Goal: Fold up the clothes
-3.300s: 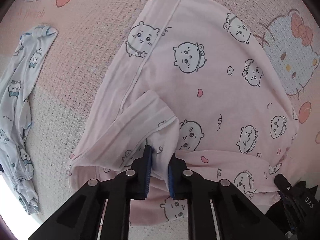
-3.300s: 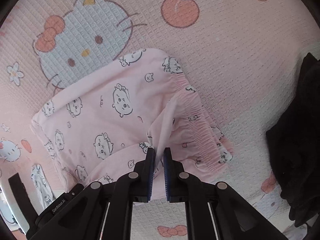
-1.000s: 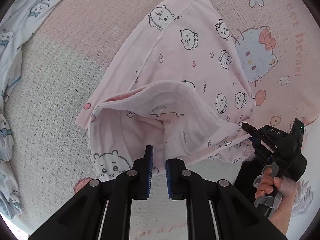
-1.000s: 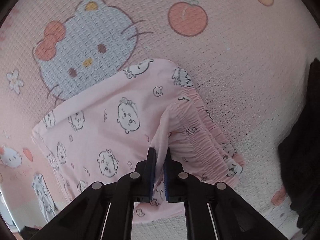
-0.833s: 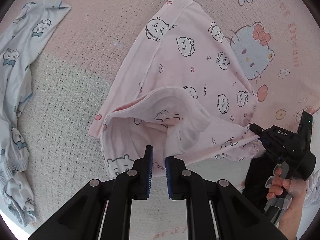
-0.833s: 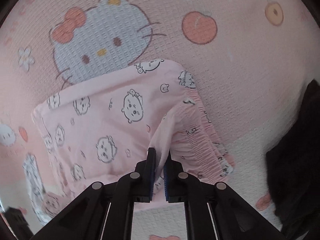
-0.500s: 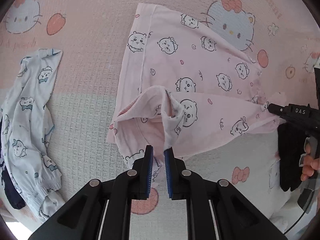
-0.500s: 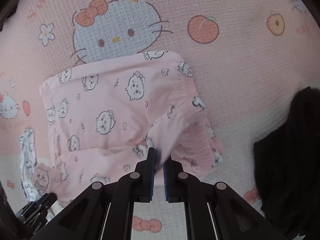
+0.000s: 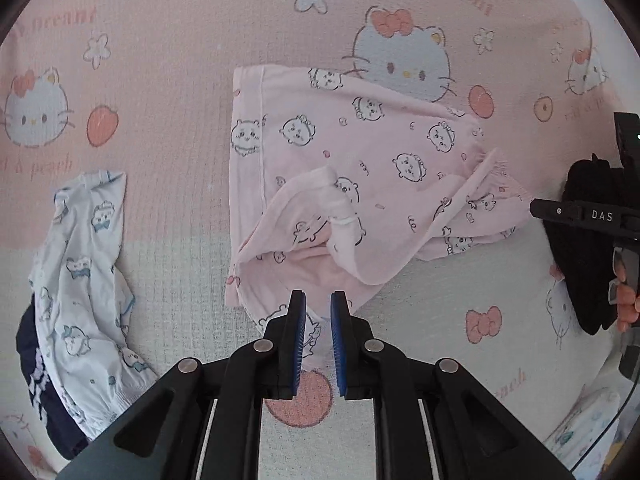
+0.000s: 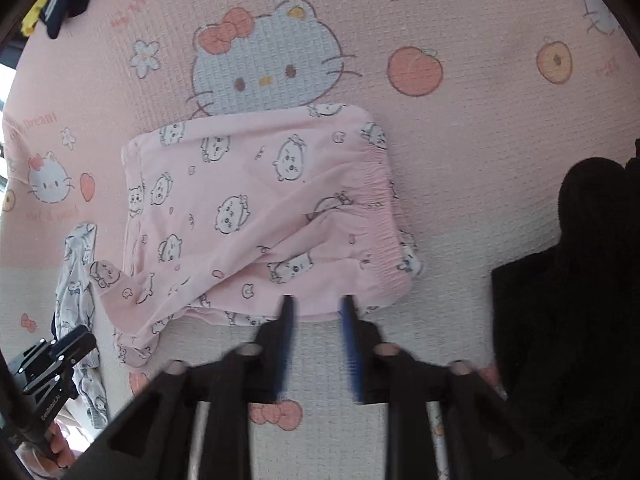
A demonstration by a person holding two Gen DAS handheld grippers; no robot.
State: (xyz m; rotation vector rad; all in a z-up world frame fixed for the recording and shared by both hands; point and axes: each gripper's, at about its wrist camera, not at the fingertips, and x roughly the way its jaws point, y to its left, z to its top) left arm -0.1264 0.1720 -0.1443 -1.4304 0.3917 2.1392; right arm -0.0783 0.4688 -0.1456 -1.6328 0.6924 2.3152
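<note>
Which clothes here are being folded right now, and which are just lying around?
Being folded:
- pink pants, lying on the blanket
- left tongs and right tongs, which are opening, both above the pants with nothing between them

Just lying around:
- light blue pajamas
- black garment
- dark navy cloth

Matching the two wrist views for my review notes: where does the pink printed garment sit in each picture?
Left wrist: pink garment at centre, just beyond the left gripper, crumpled edge nearest.
Right wrist: pink garment at centre-left, elastic waistband on its right, beyond the opening right gripper, nothing between the jaws.
Shared landmark: the cat-face print on the blanket, touching the garment's far edge.
</note>
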